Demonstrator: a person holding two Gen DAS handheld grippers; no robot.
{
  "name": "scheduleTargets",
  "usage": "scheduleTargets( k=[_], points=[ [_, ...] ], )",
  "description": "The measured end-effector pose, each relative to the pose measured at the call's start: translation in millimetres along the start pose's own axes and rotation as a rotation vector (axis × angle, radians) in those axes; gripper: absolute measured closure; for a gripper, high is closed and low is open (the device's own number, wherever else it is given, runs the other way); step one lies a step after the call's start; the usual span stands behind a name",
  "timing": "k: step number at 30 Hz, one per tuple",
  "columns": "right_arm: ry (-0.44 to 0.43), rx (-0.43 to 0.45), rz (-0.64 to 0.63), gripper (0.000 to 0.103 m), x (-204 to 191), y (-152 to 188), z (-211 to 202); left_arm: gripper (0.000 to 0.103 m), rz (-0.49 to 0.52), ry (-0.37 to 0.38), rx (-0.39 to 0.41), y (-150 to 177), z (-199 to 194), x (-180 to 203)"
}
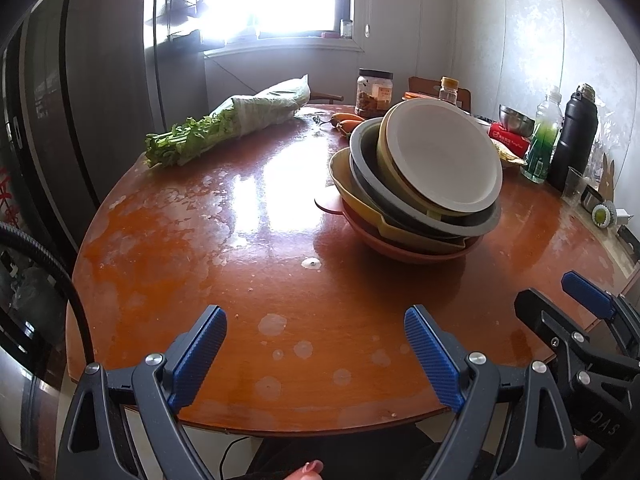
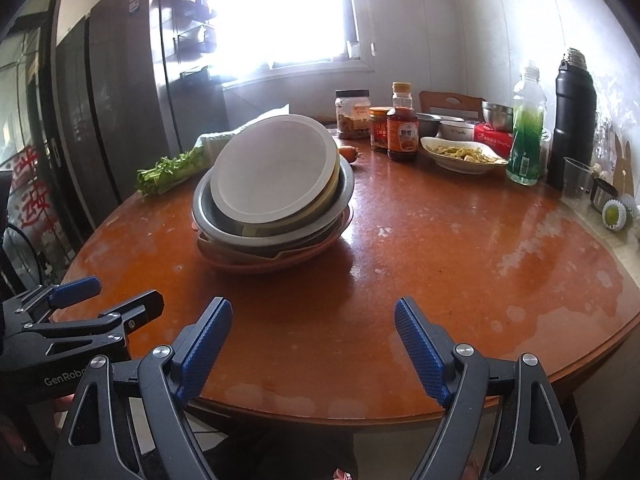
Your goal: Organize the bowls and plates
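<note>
A crooked stack of bowls and plates [image 1: 420, 188] stands on the round wooden table [image 1: 200, 248]; it also shows in the right wrist view [image 2: 272, 196]. A tilted white-inside bowl [image 1: 444, 156] lies on top, in a grey bowl [image 1: 362, 148], a yellow dish [image 1: 340, 172] and a reddish plate [image 1: 404, 250]. My left gripper [image 1: 316, 322] is open and empty over the table's near edge. My right gripper [image 2: 314, 314] is open and empty beside it, also seen in the left wrist view [image 1: 552, 296].
A bag of greens [image 1: 224, 128] lies at the far left. Jars [image 2: 352, 120], a sauce bottle [image 2: 402, 128], a dish of food [image 2: 460, 156], steel bowls [image 2: 496, 116], a green bottle [image 2: 528, 136], a black flask [image 2: 572, 120] and a plastic cup [image 2: 576, 178] crowd the far right. A fridge [image 2: 112, 100] stands left.
</note>
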State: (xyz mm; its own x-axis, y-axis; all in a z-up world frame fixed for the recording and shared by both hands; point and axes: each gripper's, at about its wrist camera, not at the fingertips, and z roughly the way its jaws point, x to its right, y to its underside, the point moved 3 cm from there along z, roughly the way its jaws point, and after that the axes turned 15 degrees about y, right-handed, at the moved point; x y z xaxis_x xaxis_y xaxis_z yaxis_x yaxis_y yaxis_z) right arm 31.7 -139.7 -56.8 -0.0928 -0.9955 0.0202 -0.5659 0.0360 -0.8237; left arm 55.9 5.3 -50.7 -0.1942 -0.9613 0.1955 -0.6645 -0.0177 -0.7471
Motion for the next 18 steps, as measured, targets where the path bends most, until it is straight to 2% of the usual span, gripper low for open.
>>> scheduleTargets(
  k=[18],
  points=[
    [-0.006,-0.006,0.005,0.019,-0.4,1.3,1.2,0.012,-0.003,-0.012,-0.003,-0.6,2.4,-2.0]
  ],
)
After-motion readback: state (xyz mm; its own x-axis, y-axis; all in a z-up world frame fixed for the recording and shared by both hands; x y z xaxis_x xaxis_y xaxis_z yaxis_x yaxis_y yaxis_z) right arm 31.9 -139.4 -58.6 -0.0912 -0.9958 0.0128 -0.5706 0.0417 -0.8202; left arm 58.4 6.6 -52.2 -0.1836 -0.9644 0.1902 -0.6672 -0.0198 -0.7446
